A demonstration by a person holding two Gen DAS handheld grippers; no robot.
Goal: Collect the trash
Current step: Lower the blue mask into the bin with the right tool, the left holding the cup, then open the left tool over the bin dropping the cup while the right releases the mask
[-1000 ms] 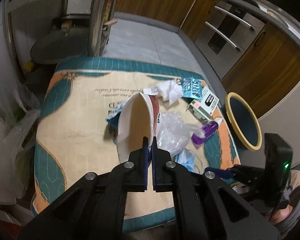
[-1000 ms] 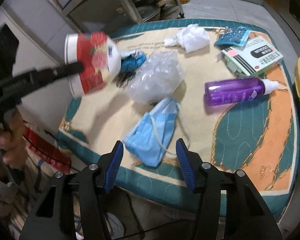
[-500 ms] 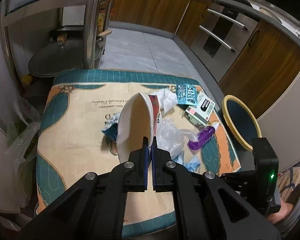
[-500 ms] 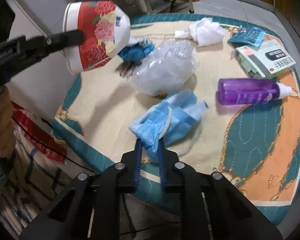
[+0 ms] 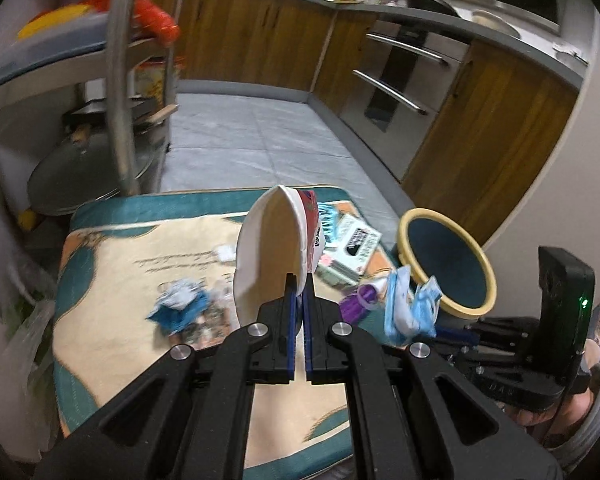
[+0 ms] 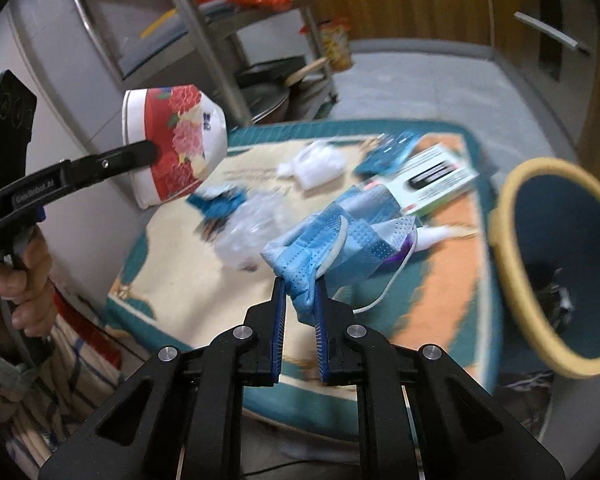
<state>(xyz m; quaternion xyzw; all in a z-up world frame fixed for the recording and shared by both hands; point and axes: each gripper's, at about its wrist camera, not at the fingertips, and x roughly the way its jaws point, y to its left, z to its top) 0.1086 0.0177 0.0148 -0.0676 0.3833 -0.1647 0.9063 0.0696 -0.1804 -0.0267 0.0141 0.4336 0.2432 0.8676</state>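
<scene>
Right gripper (image 6: 300, 300) clamped tight on the soft blue face mask (image 6: 340, 240), lifted off the worktop (image 6: 180, 280). Bin (image 6: 500, 216) stands just beyond the worktop's right edge, mouth tilted toward it, so the right hand is nearer. Left gripper (image 5: 299, 292) pinched shut on the rim of the floral paper bowl (image 5: 272, 252), held on edge above the worktop's middle.

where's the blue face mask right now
The blue face mask is pinched in the right gripper, lifted above the near edge of the mat, just left of the yellow-rimmed bin.

Wooden cabinets (image 5: 260, 40), metal rack (image 6: 204, 32)
</scene>
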